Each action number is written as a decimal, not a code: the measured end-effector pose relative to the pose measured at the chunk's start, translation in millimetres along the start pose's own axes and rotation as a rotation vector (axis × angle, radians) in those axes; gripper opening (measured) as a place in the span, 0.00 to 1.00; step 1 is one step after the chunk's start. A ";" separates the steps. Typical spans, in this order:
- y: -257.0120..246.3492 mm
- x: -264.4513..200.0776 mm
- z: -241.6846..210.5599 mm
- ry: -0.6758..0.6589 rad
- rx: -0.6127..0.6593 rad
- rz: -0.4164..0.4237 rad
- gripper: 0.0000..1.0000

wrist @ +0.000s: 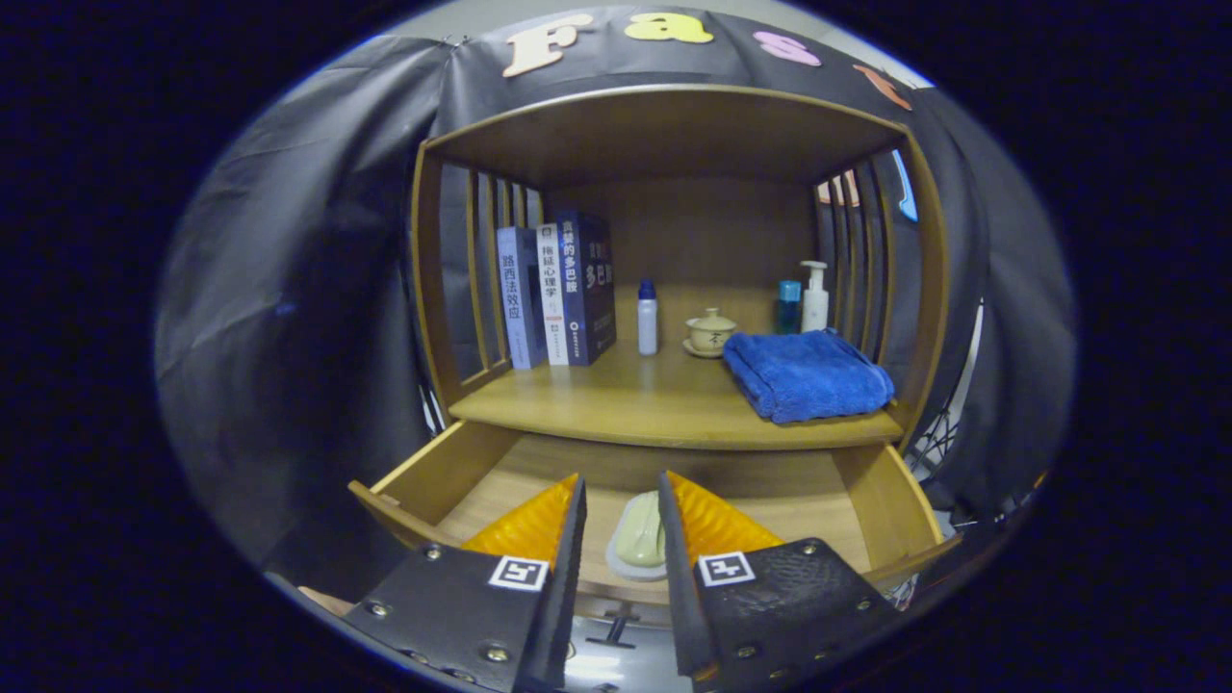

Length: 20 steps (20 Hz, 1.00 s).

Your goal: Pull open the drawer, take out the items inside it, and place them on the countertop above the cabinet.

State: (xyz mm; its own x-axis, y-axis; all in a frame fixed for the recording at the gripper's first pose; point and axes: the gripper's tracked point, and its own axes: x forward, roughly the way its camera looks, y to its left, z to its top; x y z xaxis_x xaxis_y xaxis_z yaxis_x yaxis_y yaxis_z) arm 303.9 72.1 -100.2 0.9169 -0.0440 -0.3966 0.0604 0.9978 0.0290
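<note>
Gripper [621,515] fingers slightly apart

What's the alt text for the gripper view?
The tongs hang open above a pulled-out wooden drawer, with a pale bar of soap on a dish between the fingers. Beyond, the countertop holds books, a small bottle, a lidded cup and a folded blue towel.

Dim, even light with soft shadows under the shelf [674,409] — strong fisheye bending toward the edges.
</note>
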 end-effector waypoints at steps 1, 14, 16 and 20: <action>-0.6 8.4 -3.9 0.019 -0.006 -0.007 0.43; -19.3 90.9 -63.7 0.306 -0.003 -0.106 0.43; -23.2 95.9 -71.9 0.338 0.000 -0.122 0.43; -31.4 104.2 -86.3 0.396 0.008 -0.143 0.43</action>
State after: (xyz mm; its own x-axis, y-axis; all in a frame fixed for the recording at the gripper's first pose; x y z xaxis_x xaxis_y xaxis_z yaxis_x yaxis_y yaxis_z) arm 363.5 40.6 -221.6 0.6769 -0.1571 -0.7191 0.1803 0.9826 -0.0449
